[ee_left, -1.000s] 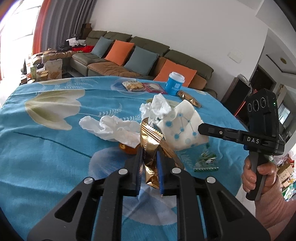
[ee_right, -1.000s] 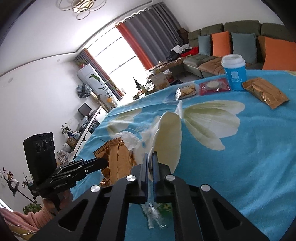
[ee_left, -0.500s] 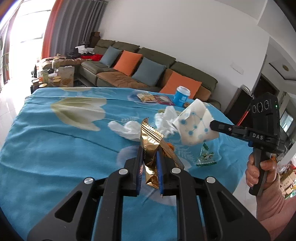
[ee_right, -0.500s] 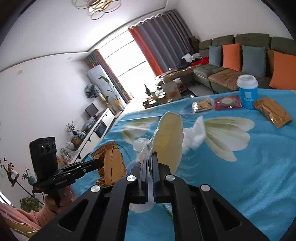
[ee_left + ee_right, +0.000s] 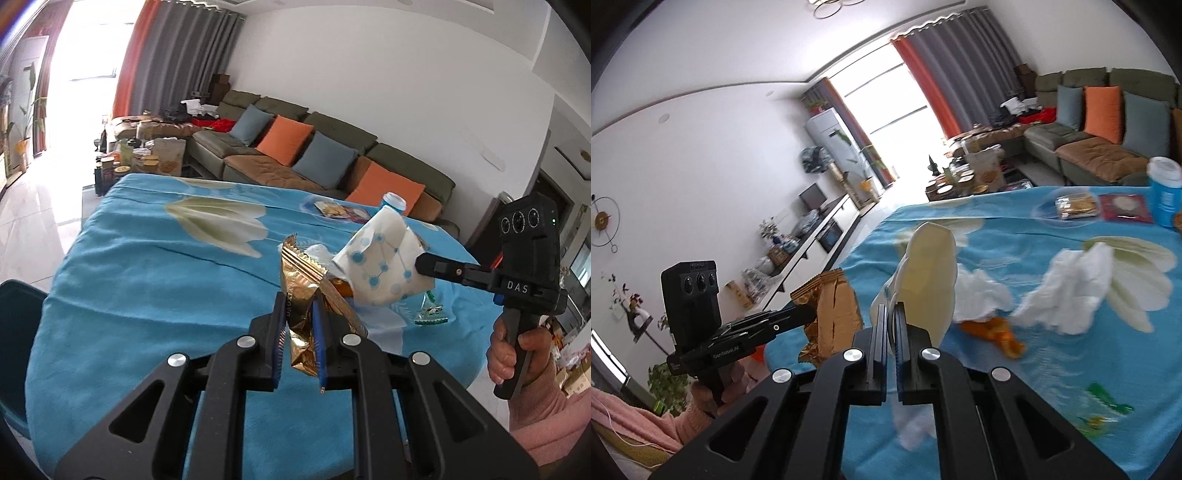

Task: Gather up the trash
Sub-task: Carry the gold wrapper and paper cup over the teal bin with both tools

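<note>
Blue tablecloth (image 5: 147, 280) below; left gripper (image 5: 299, 328) clenched on gold wrapper (image 5: 306, 280), right gripper (image 5: 892, 328) on paper cup (image 5: 931, 273), both raised above cloth, likely for binning.

Both grippers have lifted away from the table (image 5: 147, 280); the gold wrapper (image 5: 303, 295) and paper cup (image 5: 384, 262) rose with them.

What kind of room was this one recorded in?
Most likely a home living room: a long sectional sofa with orange and grey cushions, a TV on a low white cabinet, and a table under a blue floral cloth.
</note>
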Demonstrator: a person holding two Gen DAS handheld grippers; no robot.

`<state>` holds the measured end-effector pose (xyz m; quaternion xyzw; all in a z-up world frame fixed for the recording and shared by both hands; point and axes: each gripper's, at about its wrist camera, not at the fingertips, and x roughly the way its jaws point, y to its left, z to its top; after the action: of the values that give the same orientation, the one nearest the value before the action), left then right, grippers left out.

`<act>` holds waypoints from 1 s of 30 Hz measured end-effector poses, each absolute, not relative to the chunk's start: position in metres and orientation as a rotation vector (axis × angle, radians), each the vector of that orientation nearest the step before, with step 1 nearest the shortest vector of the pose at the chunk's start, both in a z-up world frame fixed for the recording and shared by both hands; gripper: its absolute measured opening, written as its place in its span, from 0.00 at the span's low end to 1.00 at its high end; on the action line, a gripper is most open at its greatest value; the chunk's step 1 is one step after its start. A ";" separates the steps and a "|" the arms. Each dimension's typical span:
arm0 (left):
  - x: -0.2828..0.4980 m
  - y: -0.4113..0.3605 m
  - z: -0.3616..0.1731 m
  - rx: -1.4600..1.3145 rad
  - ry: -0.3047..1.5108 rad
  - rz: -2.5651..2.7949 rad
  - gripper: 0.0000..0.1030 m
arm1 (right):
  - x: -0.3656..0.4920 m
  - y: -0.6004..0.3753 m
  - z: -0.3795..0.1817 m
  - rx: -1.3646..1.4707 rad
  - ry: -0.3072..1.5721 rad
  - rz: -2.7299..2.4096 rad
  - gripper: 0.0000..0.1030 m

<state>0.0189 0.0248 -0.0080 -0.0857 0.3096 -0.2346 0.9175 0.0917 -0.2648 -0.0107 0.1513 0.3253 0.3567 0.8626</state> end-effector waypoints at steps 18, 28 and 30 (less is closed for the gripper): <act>-0.004 0.077 -0.006 -0.218 0.615 -0.341 0.13 | 0.121 -0.190 -0.012 0.286 0.715 0.913 0.03; -0.014 0.104 -0.007 -0.239 0.607 -0.269 0.13 | 0.132 -0.156 -0.012 0.260 0.732 0.978 0.03; -0.015 0.109 -0.007 -0.244 0.605 -0.255 0.14 | 0.132 -0.150 -0.013 0.255 0.736 0.989 0.03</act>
<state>-0.0152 0.1094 -0.0066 -0.1195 0.2962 -0.1251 0.9393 0.1324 -0.1500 -0.0127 0.1191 0.3444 0.4627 0.8082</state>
